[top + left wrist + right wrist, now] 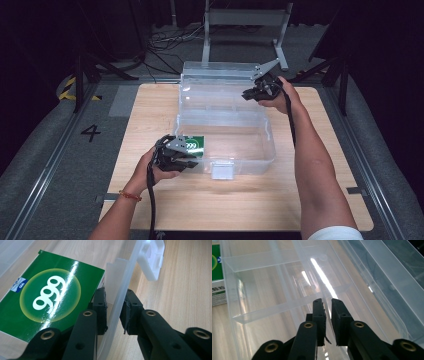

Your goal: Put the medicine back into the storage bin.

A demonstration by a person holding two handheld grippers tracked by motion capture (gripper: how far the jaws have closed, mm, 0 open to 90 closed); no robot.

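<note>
Scene: clear plastic box (225, 135) with lid open, mid-surface, toward the far edge
Left gripper (113, 312): fingers clamped on the box's near wall, beside the green carton (47, 297) inside
Right gripper (327, 315): fingers nearly together on a thin inner tray wall (323, 298)
Risk: lifting the tray may drag the whole box; the thin, slick wall could slip free, likely tilting the tray

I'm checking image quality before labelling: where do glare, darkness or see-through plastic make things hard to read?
High view: the surroundings are dark and only the wooden table is lit; the clear plastic box has faint edges. Left gripper view: a white glare streak crosses the glossy green 999 carton. Right gripper view: a bright streak runs along the transparent divider tray, whose walls blur into the wood beneath.
</note>
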